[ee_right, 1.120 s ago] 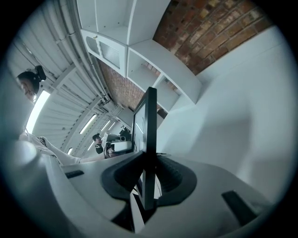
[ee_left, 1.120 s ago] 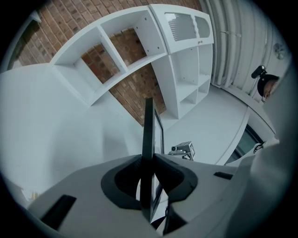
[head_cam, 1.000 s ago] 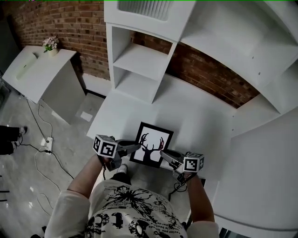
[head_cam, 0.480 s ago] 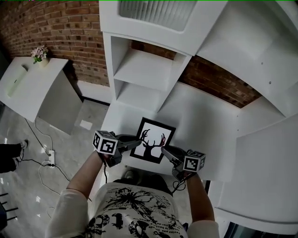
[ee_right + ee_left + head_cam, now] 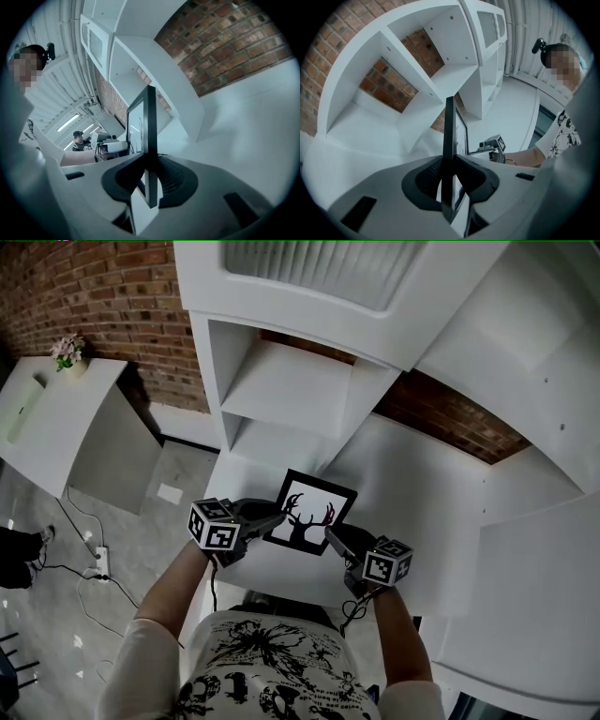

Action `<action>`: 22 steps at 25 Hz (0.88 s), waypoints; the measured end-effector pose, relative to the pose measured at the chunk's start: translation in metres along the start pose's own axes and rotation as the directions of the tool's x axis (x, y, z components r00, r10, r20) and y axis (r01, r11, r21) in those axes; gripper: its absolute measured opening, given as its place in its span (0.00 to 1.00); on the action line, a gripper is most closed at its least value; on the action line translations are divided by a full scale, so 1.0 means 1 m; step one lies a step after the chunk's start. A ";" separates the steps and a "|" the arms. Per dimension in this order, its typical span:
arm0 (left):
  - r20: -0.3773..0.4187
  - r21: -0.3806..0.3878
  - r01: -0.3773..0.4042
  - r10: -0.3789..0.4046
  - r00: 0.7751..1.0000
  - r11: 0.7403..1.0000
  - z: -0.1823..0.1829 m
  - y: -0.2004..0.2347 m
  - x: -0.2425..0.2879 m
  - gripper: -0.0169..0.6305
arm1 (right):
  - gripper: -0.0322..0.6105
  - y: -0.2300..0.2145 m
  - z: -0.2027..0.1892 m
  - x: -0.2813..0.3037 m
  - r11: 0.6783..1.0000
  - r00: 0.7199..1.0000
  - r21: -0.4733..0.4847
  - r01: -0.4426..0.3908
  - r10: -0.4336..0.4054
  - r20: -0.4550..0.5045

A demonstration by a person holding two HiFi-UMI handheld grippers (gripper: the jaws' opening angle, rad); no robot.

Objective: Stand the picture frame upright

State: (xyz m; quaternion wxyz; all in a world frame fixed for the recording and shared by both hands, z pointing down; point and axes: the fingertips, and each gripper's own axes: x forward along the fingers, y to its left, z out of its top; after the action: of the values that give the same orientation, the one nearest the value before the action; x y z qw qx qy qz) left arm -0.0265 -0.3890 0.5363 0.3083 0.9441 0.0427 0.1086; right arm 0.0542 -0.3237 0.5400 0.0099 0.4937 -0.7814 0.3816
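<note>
Picture frame (image 5: 312,512) held between two hand-held grippers, in front of a tall white shelf unit (image 5: 291,381) against a brick wall (image 5: 94,296). Below the shelves a white desk (image 5: 412,484) spreads to the right. The frame is over the desk's near edge, close to its left corner. Whether it touches the surface cannot be told. It is black-rimmed, with a dark antlered deer on white, and its face tilts up toward the person. Its top edge points to the shelves and its bottom edge to the person.

The left gripper (image 5: 277,515) is clamped on the frame's left edge. The right gripper (image 5: 330,536) is clamped on the right edge, near the bottom corner. Each gripper view shows the frame edge-on, pinched between dark pads. The frame thus spans from one gripper to the other, so standing it likely means both hands tipping its top edge up together.
</note>
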 end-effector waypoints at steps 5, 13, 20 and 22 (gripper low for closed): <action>0.023 0.131 -0.032 0.029 0.999 0.991 0.019 0.023 0.012 0.17 | 0.19 -0.025 0.020 0.015 0.996 0.999 -0.085 0.036 -0.037 -0.004; 0.015 0.196 -0.093 0.092 0.996 0.976 0.028 0.060 0.028 0.18 | 0.19 -0.053 0.047 0.035 0.973 0.994 -0.209 0.102 -0.108 -0.019; -0.002 0.291 -0.148 0.155 0.988 0.945 0.032 0.080 0.039 0.19 | 0.19 -0.075 0.055 0.045 0.944 0.986 -0.292 0.153 -0.164 -0.016; -0.019 0.308 -0.146 0.160 0.987 0.940 0.029 0.086 0.044 0.19 | 0.19 -0.083 0.054 0.047 0.933 0.982 -0.316 0.173 -0.188 -0.017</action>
State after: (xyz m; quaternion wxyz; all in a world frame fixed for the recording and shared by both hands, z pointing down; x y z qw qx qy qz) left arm 0.0240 -0.4687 0.5722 0.1483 0.9782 -0.0077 0.1450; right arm 0.1138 -0.4110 0.5688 0.1415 0.5464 -0.7828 0.2618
